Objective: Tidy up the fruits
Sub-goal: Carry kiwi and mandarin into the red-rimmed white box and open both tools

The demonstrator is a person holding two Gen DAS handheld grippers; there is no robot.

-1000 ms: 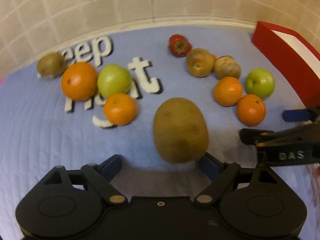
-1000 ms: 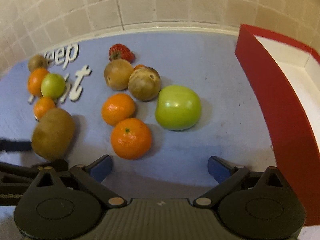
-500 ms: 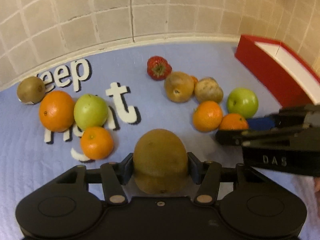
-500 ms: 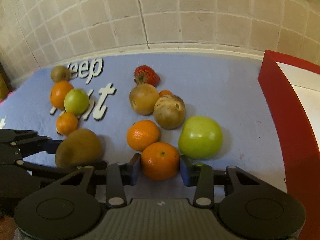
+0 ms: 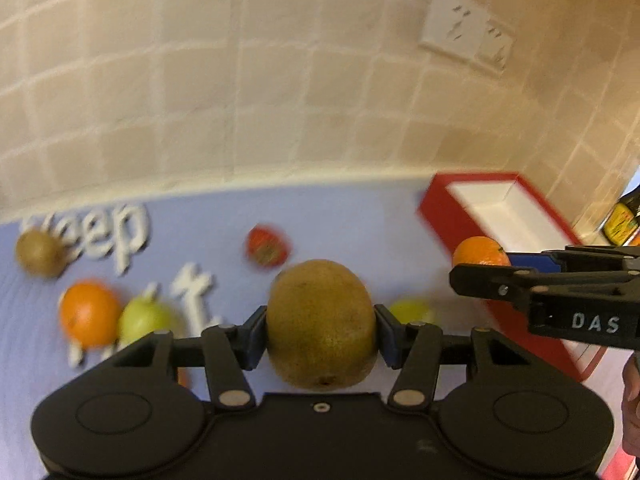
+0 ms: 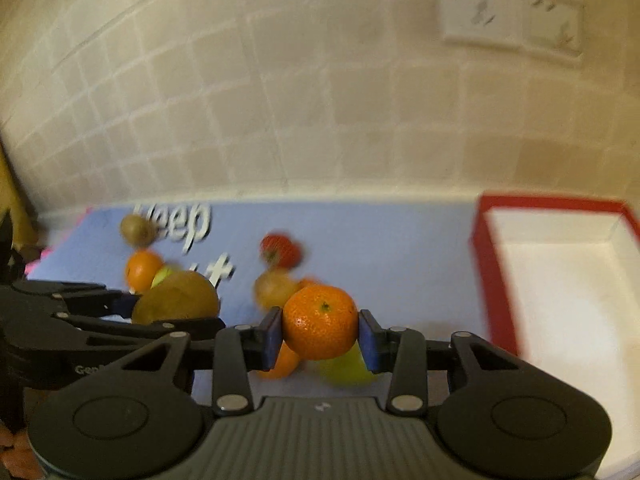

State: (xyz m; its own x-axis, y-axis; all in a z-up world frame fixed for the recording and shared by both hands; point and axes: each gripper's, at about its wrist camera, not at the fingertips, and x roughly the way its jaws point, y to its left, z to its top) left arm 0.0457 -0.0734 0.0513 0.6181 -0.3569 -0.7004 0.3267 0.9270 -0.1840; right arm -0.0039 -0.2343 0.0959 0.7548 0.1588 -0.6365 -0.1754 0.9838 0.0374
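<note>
My left gripper point(image 5: 320, 332) is shut on a brown kiwi point(image 5: 322, 320) and holds it above the blue mat point(image 5: 340, 220). My right gripper point(image 6: 320, 338) is shut on a mandarin point(image 6: 320, 320), also lifted off the mat. The mandarin point(image 5: 478, 251) and the right gripper show at the right of the left wrist view. The kiwi point(image 6: 176, 300) shows at the left of the right wrist view. The red box with a white inside point(image 6: 560, 264) stands at the right, and it shows in the left wrist view point(image 5: 508, 216) too.
On the mat lie a strawberry point(image 5: 267, 245), an orange point(image 5: 89, 314), a green apple point(image 5: 144, 320), a small kiwi point(image 5: 38, 252) and another green apple point(image 5: 412, 311). White letters point(image 5: 116, 232) are on the mat. A tiled wall with a socket plate point(image 5: 468, 32) stands behind.
Both grippers have risen from the mat with their fruit: the left with the kiwi, the right with the mandarin. The views have tilted up toward the wall.
</note>
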